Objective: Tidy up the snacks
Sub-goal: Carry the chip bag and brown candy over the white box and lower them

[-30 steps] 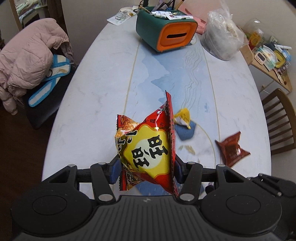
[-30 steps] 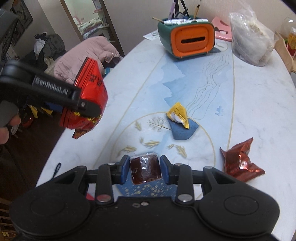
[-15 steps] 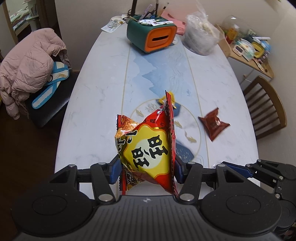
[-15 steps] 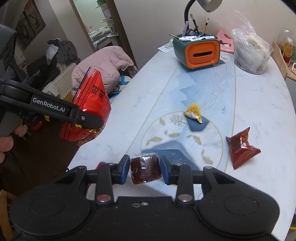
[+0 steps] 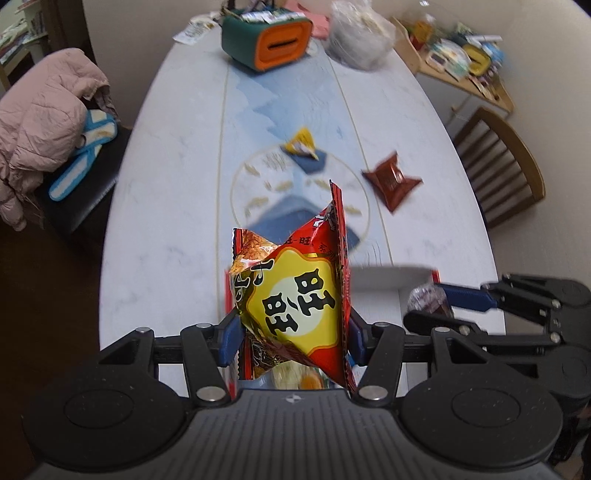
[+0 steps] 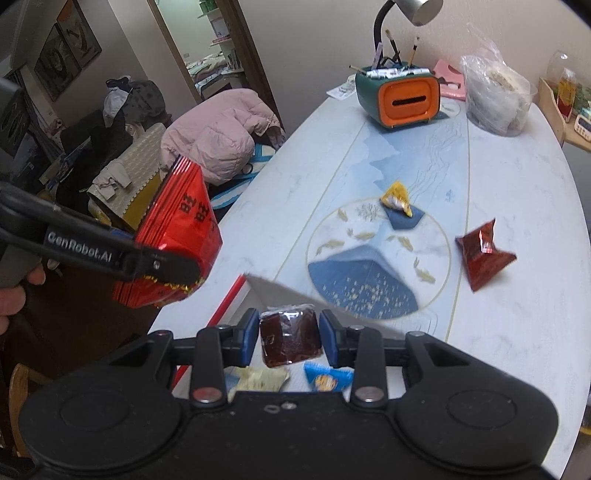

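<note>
A green and orange organizer (image 6: pixel 399 98) stands at the far end of the marble-patterned table (image 6: pixel 517 206), pens and brushes sticking up from it; a clear plastic bag (image 6: pixel 495 99) sits just beside it; a grey lamp (image 6: pixel 406 11) bends over both; a pink jacket (image 5: pixel 40 125) lies heaped on a dark seat; a wooden chair (image 5: pixel 502 162) stands opposite.
</note>
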Tool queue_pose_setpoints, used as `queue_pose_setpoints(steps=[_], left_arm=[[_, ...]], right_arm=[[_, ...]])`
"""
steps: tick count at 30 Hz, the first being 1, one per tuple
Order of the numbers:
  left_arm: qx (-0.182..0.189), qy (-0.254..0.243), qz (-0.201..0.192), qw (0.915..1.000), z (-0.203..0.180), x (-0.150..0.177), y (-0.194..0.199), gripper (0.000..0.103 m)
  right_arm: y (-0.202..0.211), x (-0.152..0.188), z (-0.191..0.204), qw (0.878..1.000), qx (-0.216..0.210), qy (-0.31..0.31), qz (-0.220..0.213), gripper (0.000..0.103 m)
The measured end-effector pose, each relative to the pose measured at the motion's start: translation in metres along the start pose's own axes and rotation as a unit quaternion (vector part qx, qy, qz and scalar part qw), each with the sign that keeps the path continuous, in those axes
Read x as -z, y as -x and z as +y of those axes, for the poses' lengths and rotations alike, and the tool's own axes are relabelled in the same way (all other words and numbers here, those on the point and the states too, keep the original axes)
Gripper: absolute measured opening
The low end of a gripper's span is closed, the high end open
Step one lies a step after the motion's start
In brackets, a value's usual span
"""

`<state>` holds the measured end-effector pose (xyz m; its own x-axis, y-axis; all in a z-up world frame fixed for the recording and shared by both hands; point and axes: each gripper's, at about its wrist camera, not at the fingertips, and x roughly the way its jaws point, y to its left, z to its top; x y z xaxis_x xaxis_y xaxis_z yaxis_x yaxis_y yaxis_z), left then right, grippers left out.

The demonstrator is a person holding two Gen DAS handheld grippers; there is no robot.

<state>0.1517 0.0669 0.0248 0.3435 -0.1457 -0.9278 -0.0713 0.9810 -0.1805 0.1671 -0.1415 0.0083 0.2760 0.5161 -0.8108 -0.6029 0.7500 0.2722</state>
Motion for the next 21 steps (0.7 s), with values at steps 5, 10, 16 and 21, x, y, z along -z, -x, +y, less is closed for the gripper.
queue_pose_setpoints(steps=[5, 10, 16, 21], left_arm=[[0.010, -0.011, 0.024, 0.9996, -0.010, 0.023, -0.015, 0.055], [0.017, -0.021, 0.056, 0.9980, -0.018, 0.044, -0.038, 0.055], [0.019, -0.021, 0.102, 0.9944, -0.021, 0.069, -0.075, 0.055], [0.011, -0.020, 0.124, 0.9921, -0.020, 0.084, -0.100, 0.055]], right_arm=[[-0.006, 0.020, 0.000, 1.000, 0.007, -0.010, 0.016, 0.034], [-0.018, 0.046, -0.004, 0.999, 0.014, -0.023, 0.040, 0.034], [-0.039, 0.077, -0.009, 0.996, 0.018, -0.039, 0.076, 0.034], [-0.060, 0.101, -0.010, 0.993, 0.024, -0.047, 0.104, 0.034]])
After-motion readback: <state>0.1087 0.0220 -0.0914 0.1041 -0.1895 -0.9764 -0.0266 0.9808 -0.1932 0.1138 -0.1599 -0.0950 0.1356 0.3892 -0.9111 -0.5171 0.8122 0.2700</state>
